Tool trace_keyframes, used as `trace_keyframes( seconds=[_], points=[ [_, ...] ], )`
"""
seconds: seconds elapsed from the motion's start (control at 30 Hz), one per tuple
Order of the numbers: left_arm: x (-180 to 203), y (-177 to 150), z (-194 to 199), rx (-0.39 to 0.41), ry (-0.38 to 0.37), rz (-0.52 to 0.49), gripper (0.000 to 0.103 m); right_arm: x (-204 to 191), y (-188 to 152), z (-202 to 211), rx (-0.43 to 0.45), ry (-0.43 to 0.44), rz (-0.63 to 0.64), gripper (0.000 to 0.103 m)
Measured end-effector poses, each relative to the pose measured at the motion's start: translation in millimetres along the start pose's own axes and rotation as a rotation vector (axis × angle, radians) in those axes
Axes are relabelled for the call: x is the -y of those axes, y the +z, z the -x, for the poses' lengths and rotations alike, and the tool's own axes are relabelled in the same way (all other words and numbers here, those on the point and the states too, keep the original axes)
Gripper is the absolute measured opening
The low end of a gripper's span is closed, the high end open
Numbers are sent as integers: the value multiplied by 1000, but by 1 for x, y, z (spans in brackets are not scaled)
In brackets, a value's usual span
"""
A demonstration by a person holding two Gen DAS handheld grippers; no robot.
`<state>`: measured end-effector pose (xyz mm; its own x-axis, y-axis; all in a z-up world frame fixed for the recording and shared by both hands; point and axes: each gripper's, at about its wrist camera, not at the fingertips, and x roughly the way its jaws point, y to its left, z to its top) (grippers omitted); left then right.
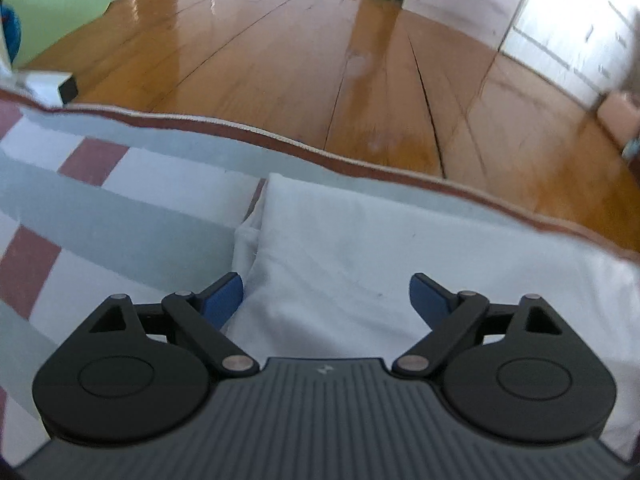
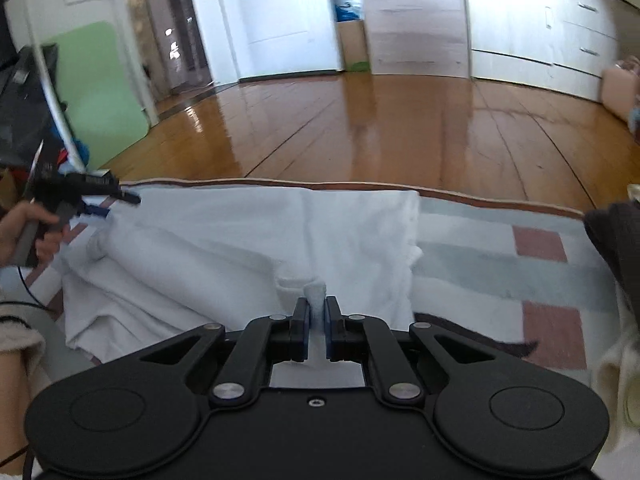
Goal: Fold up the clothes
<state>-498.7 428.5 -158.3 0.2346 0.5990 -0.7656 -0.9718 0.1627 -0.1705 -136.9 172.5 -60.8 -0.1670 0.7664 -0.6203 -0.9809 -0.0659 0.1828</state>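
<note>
A pinch of the folded white cotton garment [image 2: 256, 232] was clamped by the right gripper [image 2: 317, 320] — the left gripper [image 1: 326, 300] was held apart, nothing gripped, above its left edge.

Count of items in view, by kind.

White garments: one [image 2: 248, 240], lying on the blanket.

Checked blankets: one [image 2: 480, 264], with grey and dull red squares, spread on the wooden floor.

Grippers: two. The right gripper [image 2: 317, 320] is at the near edge of the garment; the left gripper [image 1: 326, 300] is at its far left corner.

Hands: one [image 2: 28, 228], at the far left.

Dark garments: one [image 2: 616, 236], at the right edge.

Green mats: one [image 2: 102, 88], upright against the far left wall.
</note>
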Motion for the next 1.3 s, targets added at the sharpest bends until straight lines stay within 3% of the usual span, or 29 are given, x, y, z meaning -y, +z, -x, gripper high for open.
trace_keyframes(
  seconds=[0.03, 0.07, 0.2, 0.33, 0.4, 0.47, 0.57, 0.7, 0.73, 0.77, 0.8, 0.83, 1.0, 1.17, 1.3],
  points=[
    [3, -1, -1, -4, 14, -29, 48, 3, -2, 1, 1, -2, -11, 9],
    [6, -2, -2, -9, 27, -58, 11, 3, -2, 0, -2, -9, -10, 9],
    [18, -6, 21, 49, 99, -124, 9, 5, -4, -1, 7, -24, -13, 9],
    [5, -5, 79, 130, 24, -61, 9, 3, 9, 10, 44, -45, 27, 8],
    [-4, -9, 103, 69, -2, -44, 9, 1, 21, 27, 76, -20, 45, 8],
    [-14, -19, 116, -84, -17, -42, 9, -3, 22, 46, 93, -1, 84, 8],
    [-32, -44, 129, -260, -52, -12, 9, -10, -2, 52, 22, -45, 110, 9],
    [-50, -63, 145, -327, -41, 36, 16, -8, -48, 25, -193, -87, 63, 11],
    [-52, -59, 150, -307, -45, 40, 20, -4, -48, 22, -208, -95, 16, 11],
    [-54, -54, 155, -276, -56, 52, 35, 0, -49, 19, -219, -100, -36, 16],
    [-55, -50, 160, -244, -67, 65, 56, 8, -46, 18, -206, -88, -130, 30],
    [-57, -45, 165, -213, -78, 78, 61, 15, -42, 17, -194, -75, -218, 37],
    [-46, -26, 162, -146, -88, 70, 68, 34, -23, 14, -123, -6, -438, 44],
    [-33, -20, 127, -185, -51, 36, 70, 38, -22, 0, -134, -34, -452, 44],
    [-42, 4, 87, -207, -92, 188, 69, 43, -9, -27, -179, -94, -492, 44]
  ],
)
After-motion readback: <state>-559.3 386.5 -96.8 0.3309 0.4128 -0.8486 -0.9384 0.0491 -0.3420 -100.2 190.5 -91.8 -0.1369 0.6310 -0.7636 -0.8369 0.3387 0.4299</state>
